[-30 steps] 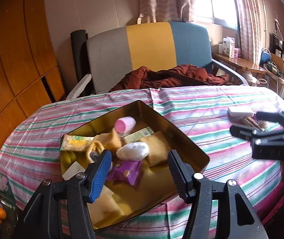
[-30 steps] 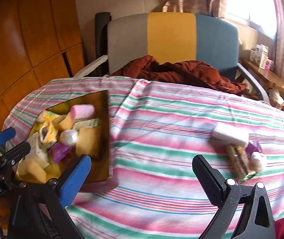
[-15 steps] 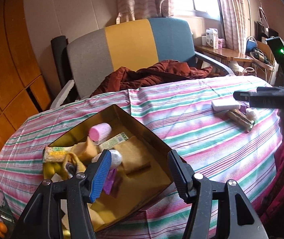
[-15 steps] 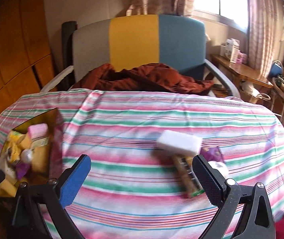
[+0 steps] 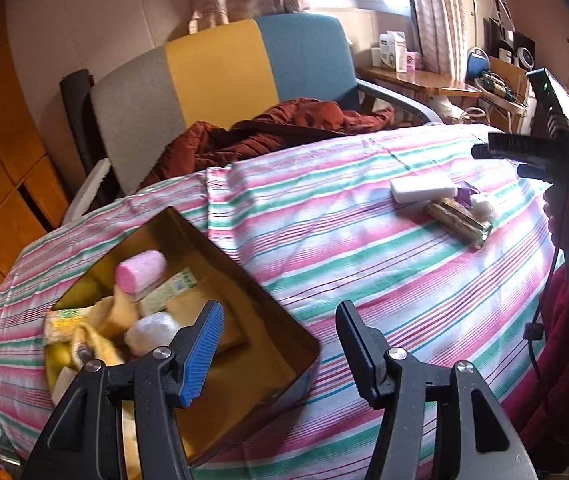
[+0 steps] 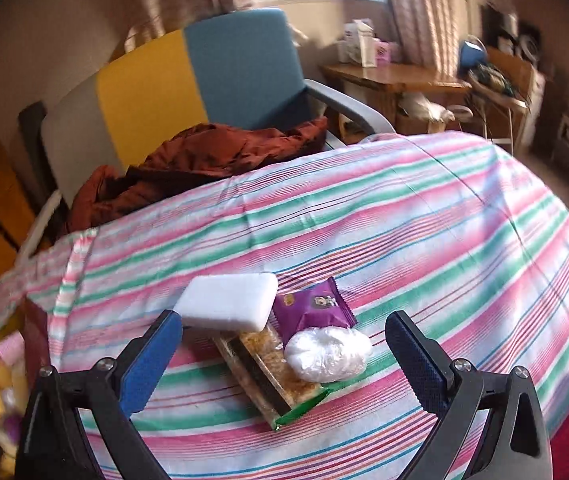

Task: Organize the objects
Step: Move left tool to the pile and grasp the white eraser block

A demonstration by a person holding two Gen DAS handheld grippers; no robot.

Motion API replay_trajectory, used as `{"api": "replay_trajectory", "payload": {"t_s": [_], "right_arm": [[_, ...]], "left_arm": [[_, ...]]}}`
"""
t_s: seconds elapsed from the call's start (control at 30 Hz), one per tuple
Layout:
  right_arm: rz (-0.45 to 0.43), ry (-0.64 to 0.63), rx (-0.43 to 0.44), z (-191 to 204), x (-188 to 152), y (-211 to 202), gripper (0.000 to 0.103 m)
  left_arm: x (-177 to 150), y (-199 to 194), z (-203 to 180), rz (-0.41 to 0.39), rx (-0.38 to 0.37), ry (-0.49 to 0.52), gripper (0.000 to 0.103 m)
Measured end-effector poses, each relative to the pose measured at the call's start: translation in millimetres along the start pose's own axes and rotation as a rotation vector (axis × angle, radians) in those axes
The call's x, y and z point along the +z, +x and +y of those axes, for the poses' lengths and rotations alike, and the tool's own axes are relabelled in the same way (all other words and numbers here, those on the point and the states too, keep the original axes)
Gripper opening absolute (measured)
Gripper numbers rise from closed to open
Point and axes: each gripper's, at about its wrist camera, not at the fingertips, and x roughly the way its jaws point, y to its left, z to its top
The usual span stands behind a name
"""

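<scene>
Four loose items lie clustered on the striped tablecloth (image 6: 424, 216), well apart from the box (image 5: 244, 280): a white block (image 6: 228, 300), purple packet (image 6: 312, 306), snack bar (image 6: 268, 372), and white wrapped ball (image 6: 326, 354). The right gripper (image 6: 284, 348), empty with jaws wide apart, is nearer, just short of the cluster. The left gripper (image 5: 278, 344), parted and empty, hangs by the box.

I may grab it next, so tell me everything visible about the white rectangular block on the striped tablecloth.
The white rectangular block is a matte slab with rounded corners, foam or soap by its look. It lies flat, one end propped on the clear-wrapped snack bar, beside the purple snack packet. Nothing grips it; the right gripper hangs open close by.
</scene>
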Motion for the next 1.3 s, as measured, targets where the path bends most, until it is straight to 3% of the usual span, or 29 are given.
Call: {"api": "replay_trajectory", "payload": {"t_s": [0.37, 0.53, 0.67, 0.9, 1.07, 1.3], "right_arm": [[-0.007, 0.223, -0.015, -43, 4, -6, 0.102], [0.019, 0.393, 0.041, -73, 3, -4, 0.103], [0.043, 0.409, 0.071, -73, 1, -1, 0.103], [0.038, 0.467, 0.117, -82, 0, -3, 0.103], [0.061, 0.483, 0.153, -83, -2, 1, 0.103], [0.101, 0.498, 0.189, -84, -3, 8, 0.103]], "left_arm": [[43, 40, -43, 0.041, -0.159, 0.034, 0.059], [66, 63, -61, 0.06, -0.258, 0.045, 0.059], [83, 82, -85, 0.067, -0.324, 0.165, 0.061], [113, 116, -122, 0.053, -0.356, 0.364, 0.083], [127, 144, -146, 0.064, -0.4, 0.498, 0.083], [143, 176, -167, 0.101, -0.46, 0.609, 0.084]]}}
